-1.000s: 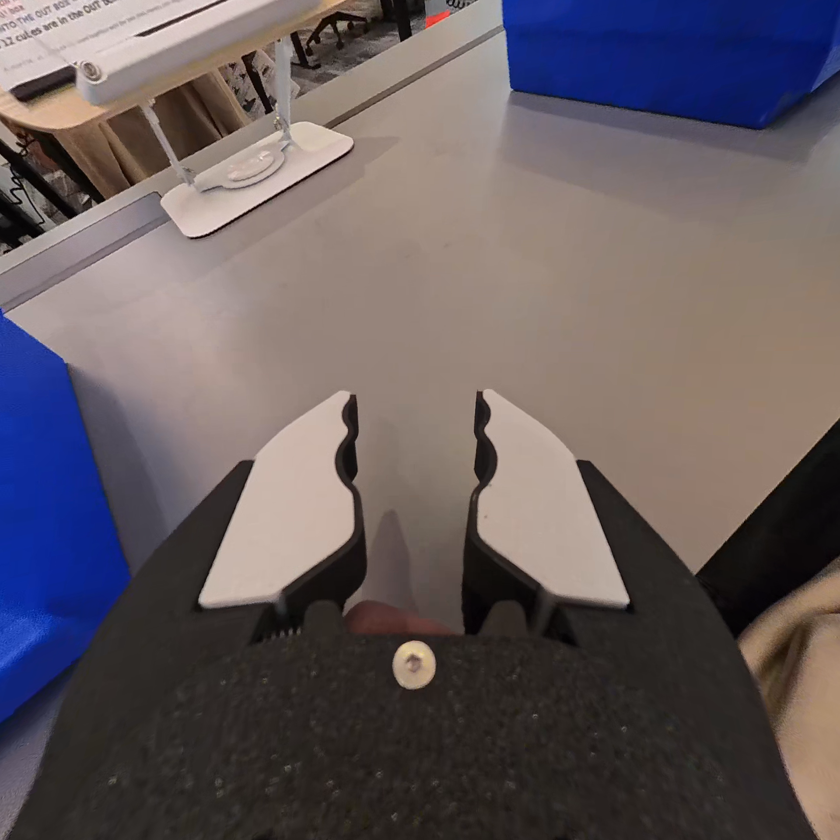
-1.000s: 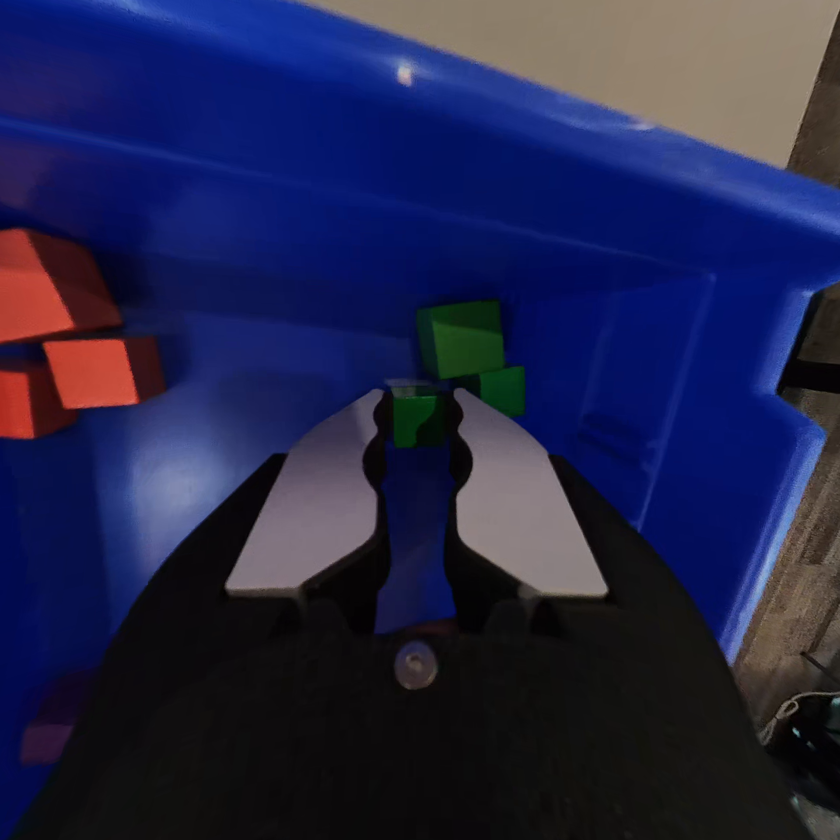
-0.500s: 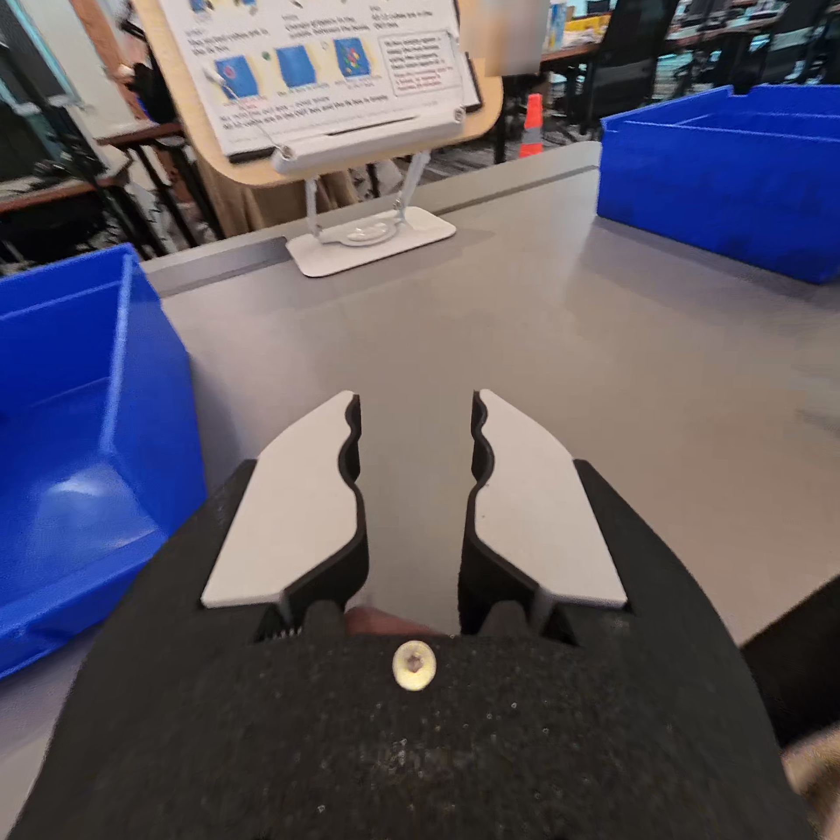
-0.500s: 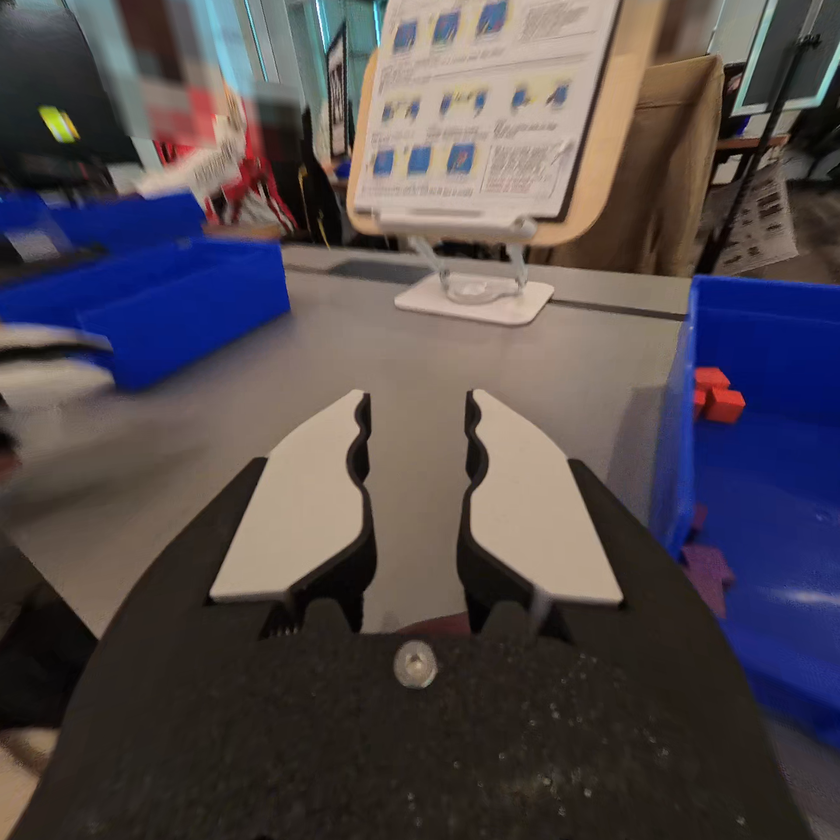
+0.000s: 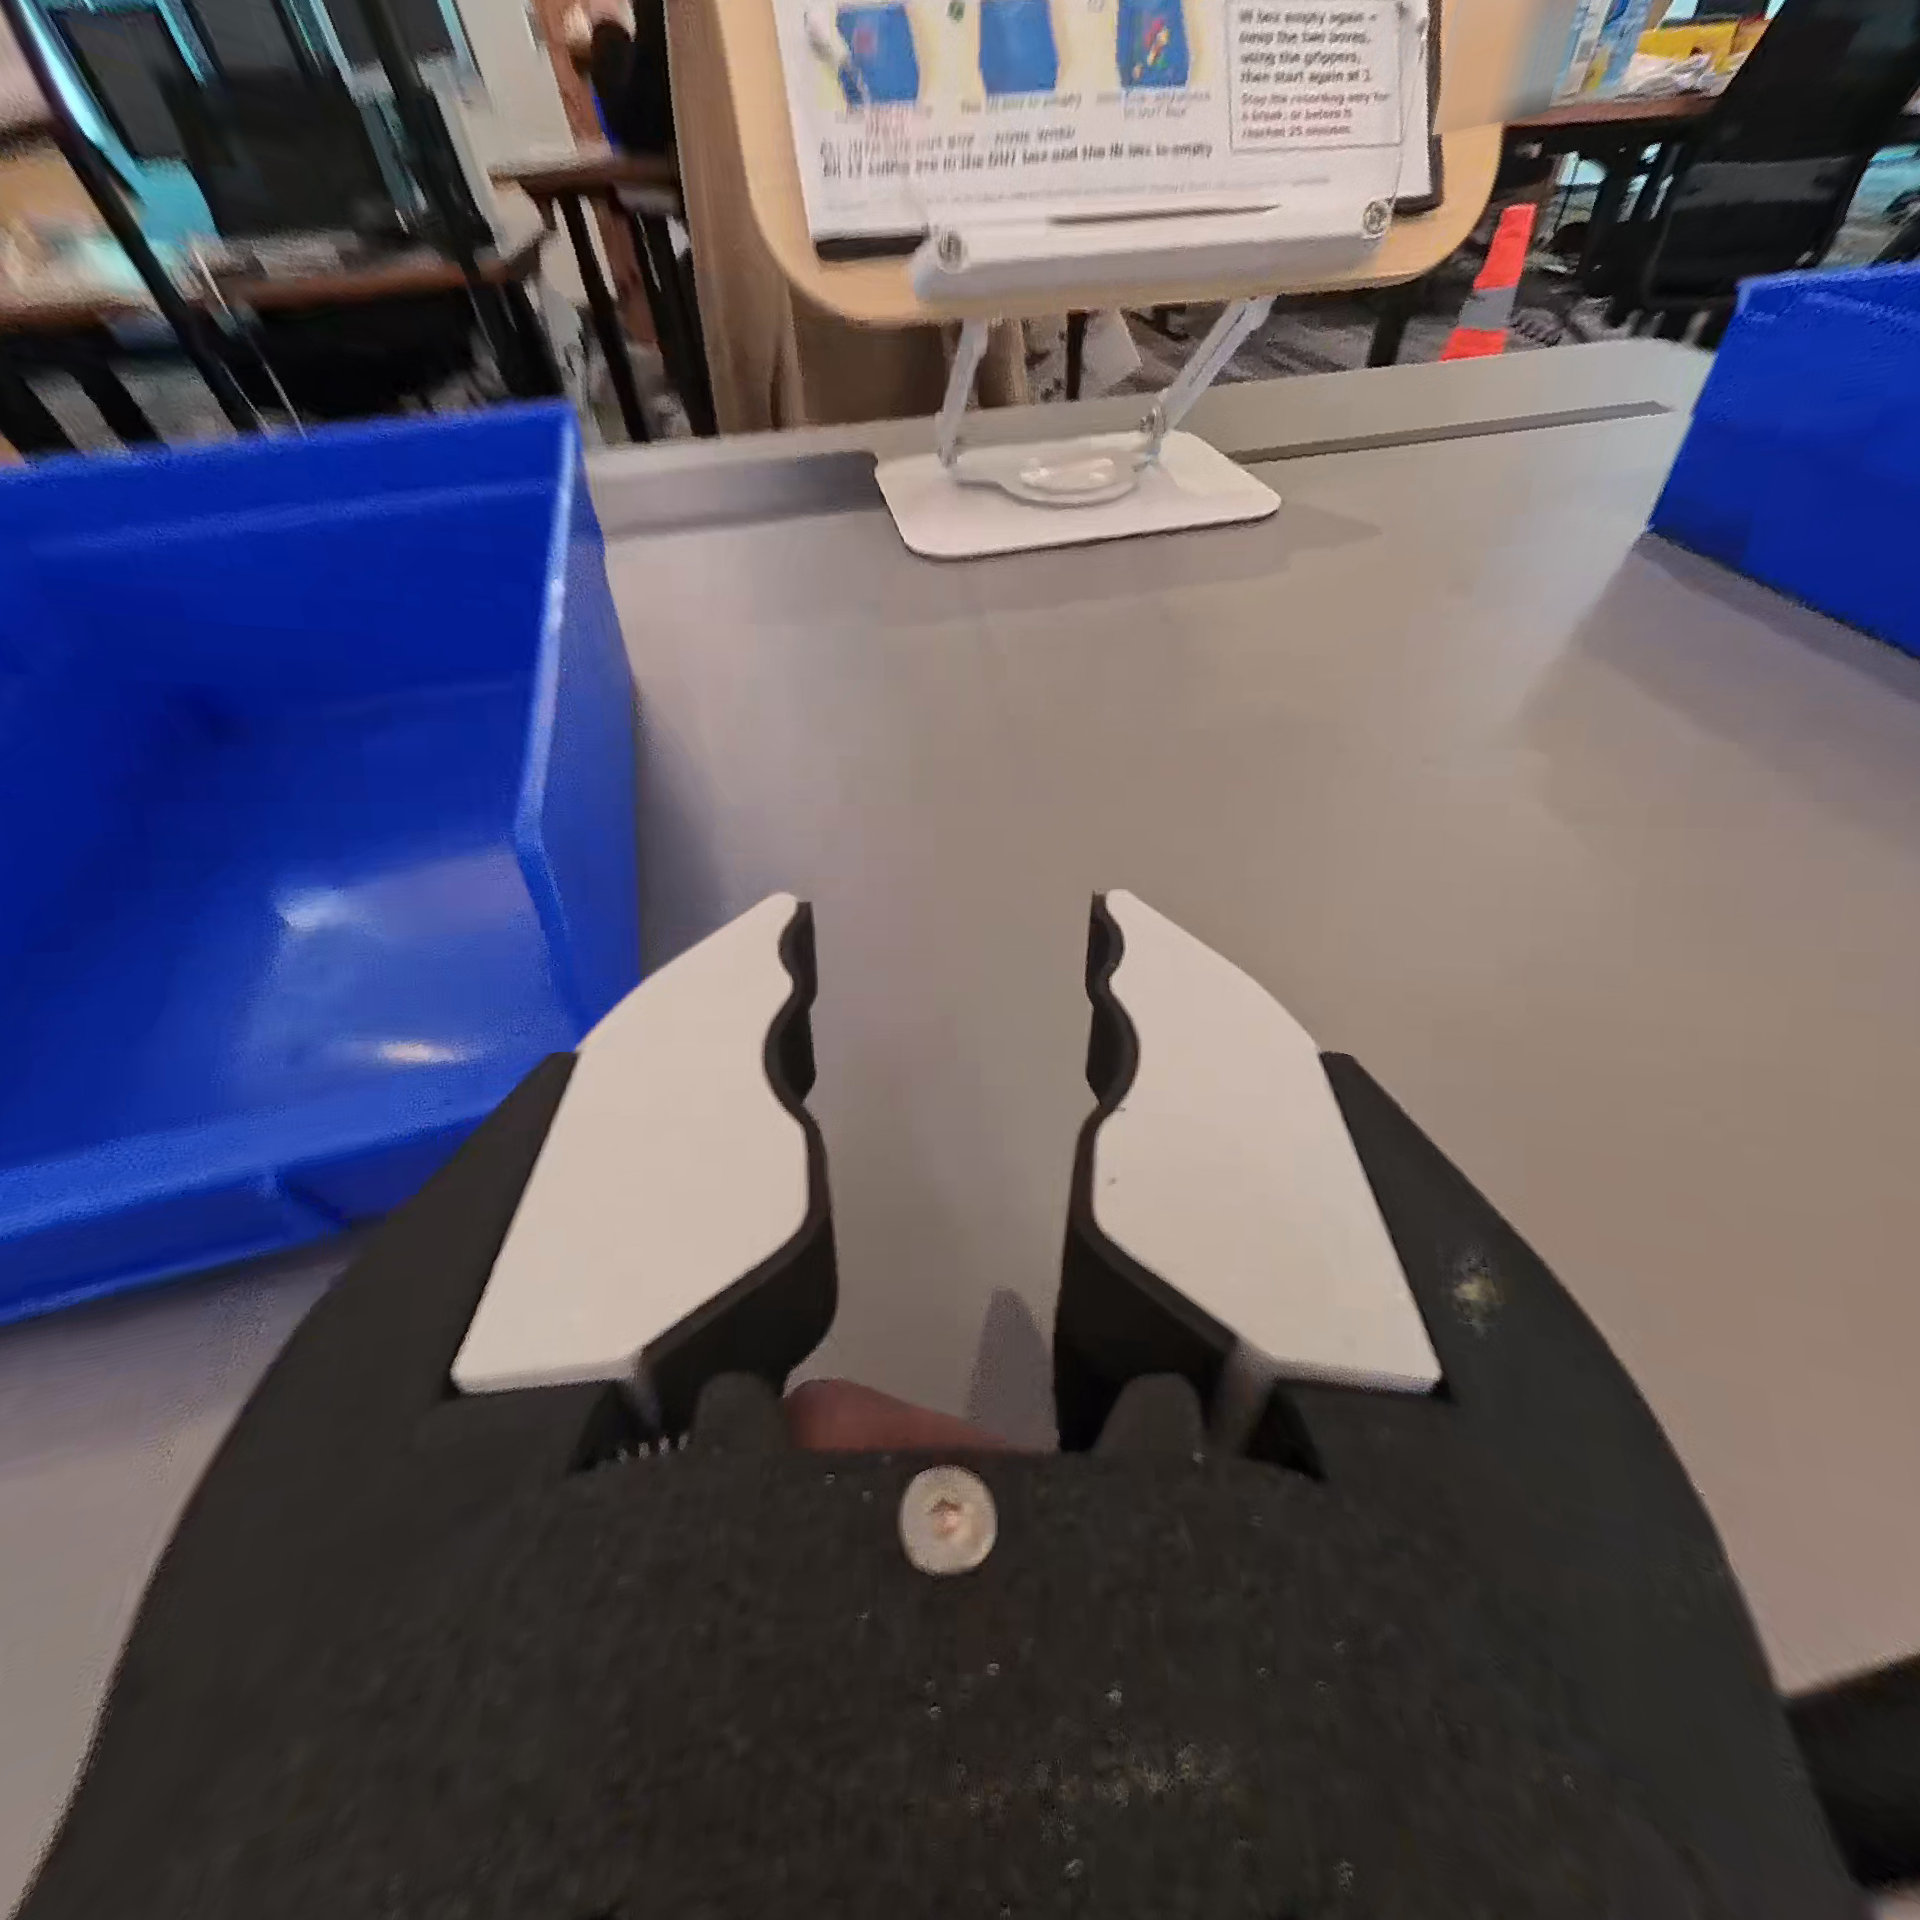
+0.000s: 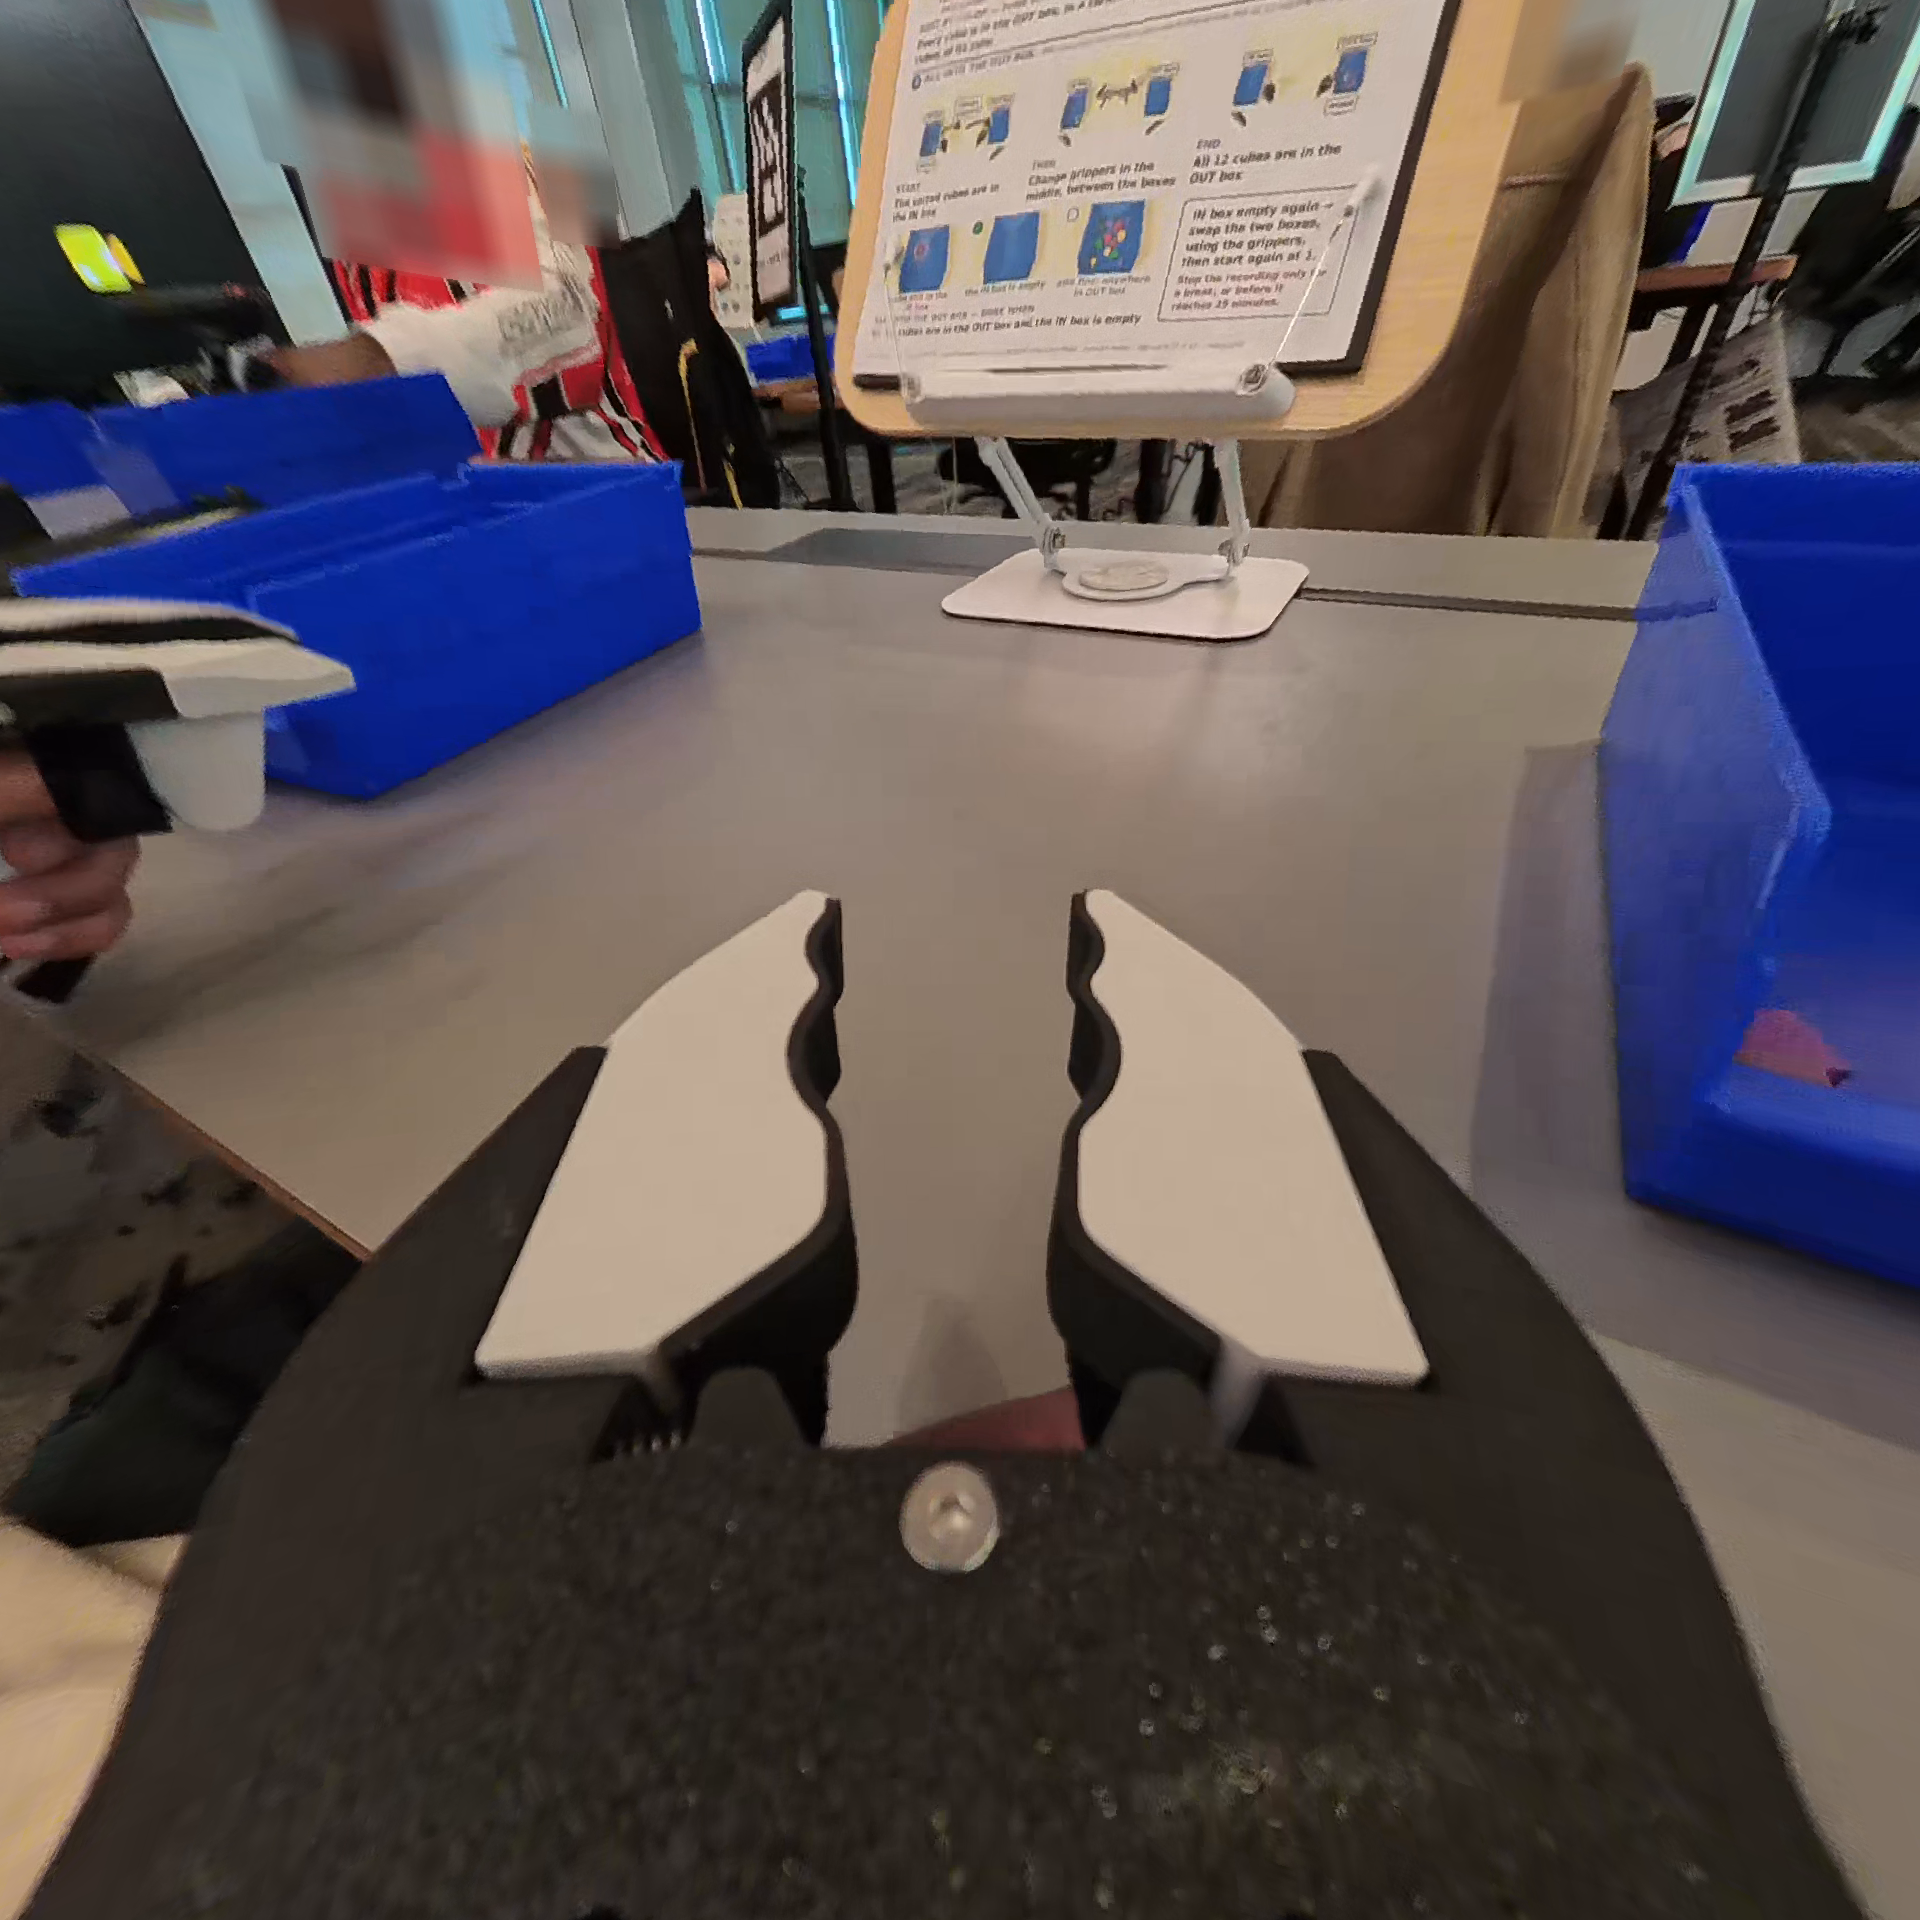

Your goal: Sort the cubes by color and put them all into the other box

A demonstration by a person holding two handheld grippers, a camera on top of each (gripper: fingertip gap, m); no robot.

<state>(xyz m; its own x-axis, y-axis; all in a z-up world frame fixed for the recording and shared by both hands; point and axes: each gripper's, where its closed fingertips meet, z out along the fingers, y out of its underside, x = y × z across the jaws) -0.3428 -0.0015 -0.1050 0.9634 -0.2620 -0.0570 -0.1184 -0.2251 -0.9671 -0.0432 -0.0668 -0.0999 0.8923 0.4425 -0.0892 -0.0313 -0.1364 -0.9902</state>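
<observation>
Left gripper (image 5: 948, 914): held above the grey table (image 5: 1351, 831), jaws apart, nothing between them; it is also seen at the left edge of the right wrist view, gripped by a hand (image 6: 52, 883)

Right gripper (image 6: 951, 909): held above the same table, jaws apart, nothing between them

Left blue box (image 5: 561, 727): set on the table just left of the left gripper; the visible part of its floor is bare

Right blue box (image 6: 1704, 935): set on the table at the right of the right gripper; one blurred purple cube (image 6: 1787, 1044) is seen on its floor near the front wall; the other cubes are not in view

Instruction board (image 6: 1132, 208): propped on a white stand (image 6: 1127, 592) at the far edge of the table, between the two boxes

Background: a blurred person in red and white behind the left box, and further blue boxes (image 6: 260, 436)
</observation>
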